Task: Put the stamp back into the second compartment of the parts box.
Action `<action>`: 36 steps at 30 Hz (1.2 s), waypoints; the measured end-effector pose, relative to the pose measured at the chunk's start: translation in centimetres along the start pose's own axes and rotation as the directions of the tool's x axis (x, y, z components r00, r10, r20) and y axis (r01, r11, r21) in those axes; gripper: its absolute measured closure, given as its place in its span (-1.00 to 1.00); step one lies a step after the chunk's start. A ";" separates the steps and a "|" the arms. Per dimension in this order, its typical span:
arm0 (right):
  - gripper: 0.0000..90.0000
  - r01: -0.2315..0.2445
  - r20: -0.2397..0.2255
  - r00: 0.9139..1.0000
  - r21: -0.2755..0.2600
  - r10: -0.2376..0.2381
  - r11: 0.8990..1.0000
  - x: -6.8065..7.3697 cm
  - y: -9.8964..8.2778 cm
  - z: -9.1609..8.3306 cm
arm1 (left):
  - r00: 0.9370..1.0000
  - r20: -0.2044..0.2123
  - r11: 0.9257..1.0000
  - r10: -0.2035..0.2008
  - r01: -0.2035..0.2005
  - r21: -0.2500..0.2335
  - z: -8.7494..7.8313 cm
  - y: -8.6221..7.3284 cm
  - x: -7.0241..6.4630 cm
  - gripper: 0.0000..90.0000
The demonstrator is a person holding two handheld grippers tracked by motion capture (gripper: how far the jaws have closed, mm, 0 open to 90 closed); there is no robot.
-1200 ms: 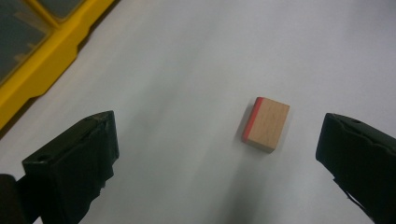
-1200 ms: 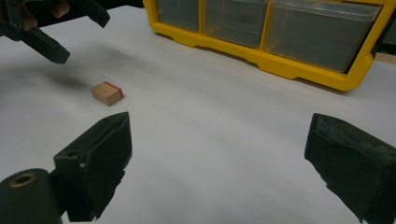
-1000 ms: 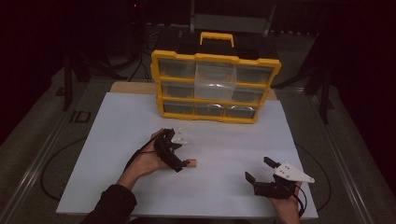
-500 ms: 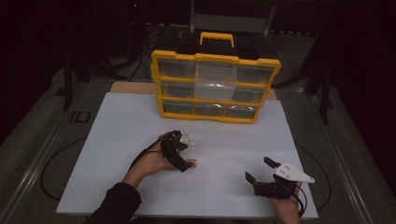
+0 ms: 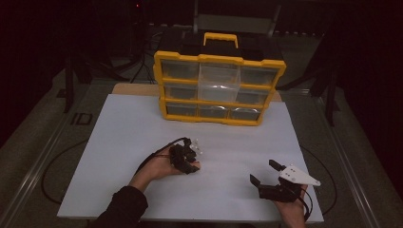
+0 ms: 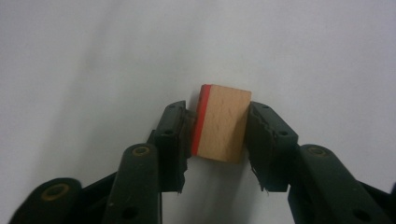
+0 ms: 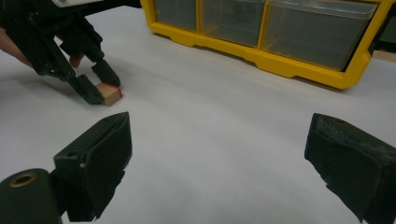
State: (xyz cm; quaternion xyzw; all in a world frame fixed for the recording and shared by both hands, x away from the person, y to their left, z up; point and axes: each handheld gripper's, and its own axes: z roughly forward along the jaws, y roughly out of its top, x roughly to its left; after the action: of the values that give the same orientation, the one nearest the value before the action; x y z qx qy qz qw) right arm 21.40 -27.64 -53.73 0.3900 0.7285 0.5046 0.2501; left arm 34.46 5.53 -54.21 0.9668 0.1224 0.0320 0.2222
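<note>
My left gripper [image 6: 219, 126] now has its jaws closed on the small wooden block [image 6: 223, 122], one pad against the red-painted edge and the other against the plain wood face, and the block rests low on the white table sheet [image 5: 133, 128] just in front of my left hand [image 5: 159, 166]. Compared with a second ago, this hand has slid forward and to the right across the sheet, nearer the middle of the table and a little closer to the yellow organizer [image 5: 219, 85], though still well apart from it. From my right gripper view the block [image 7: 110, 94] sits between the left gripper's fingertips [image 7: 91, 95], touching the sheet or barely off it; I cannot tell which. My right gripper [image 5: 268, 173] has not moved: it rests near the front right edge with its jaws spread wide and nothing between them. I judge the grasp is made and the carry has begun, so the next concern is lifting cleanly and choosing a drawer in the organizer, whose drawers all look closed from here.
</note>
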 end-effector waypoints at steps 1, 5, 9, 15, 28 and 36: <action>-0.84 -0.002 0.000 1.000 0.000 0.002 1.000 0.0 0.0 0.0 | 1.000 0.002 1.000 0.002 -0.002 0.009 0.0 0.0 0.0 0.47; -0.84 -0.001 -0.001 1.000 0.002 0.001 1.000 0.0 0.0 0.0 | 1.000 -0.003 1.000 0.004 -0.004 0.020 -0.1 0.2 0.0 0.48; -0.84 0.000 -0.003 1.000 0.004 0.000 1.000 0.1 0.0 0.1 | 1.000 -0.011 1.000 -0.005 0.005 0.016 -0.4 0.1 0.1 0.49; -0.84 0.000 -0.006 1.000 0.006 0.000 1.000 0.1 0.0 0.1 | 1.000 -0.017 1.000 -0.010 0.010 0.002 -1.1 0.0 0.1 0.49; -0.84 0.000 -0.009 1.000 0.003 0.001 1.000 0.2 0.0 0.2 | 0.998 -0.033 0.998 -0.046 0.045 -0.039 -2.6 -1.2 0.3 0.49; -0.84 -0.001 -0.010 1.000 0.004 0.001 1.000 0.2 0.0 0.3 | 0.996 -0.056 0.997 -0.064 0.061 -0.055 -4.0 -1.9 0.5 0.49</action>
State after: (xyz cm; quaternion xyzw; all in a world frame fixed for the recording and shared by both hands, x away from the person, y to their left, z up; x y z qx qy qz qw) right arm 21.46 -27.33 -53.86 0.3882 0.7306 0.5052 0.2455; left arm 34.10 9.03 -51.47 0.9550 0.1579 0.0560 0.2449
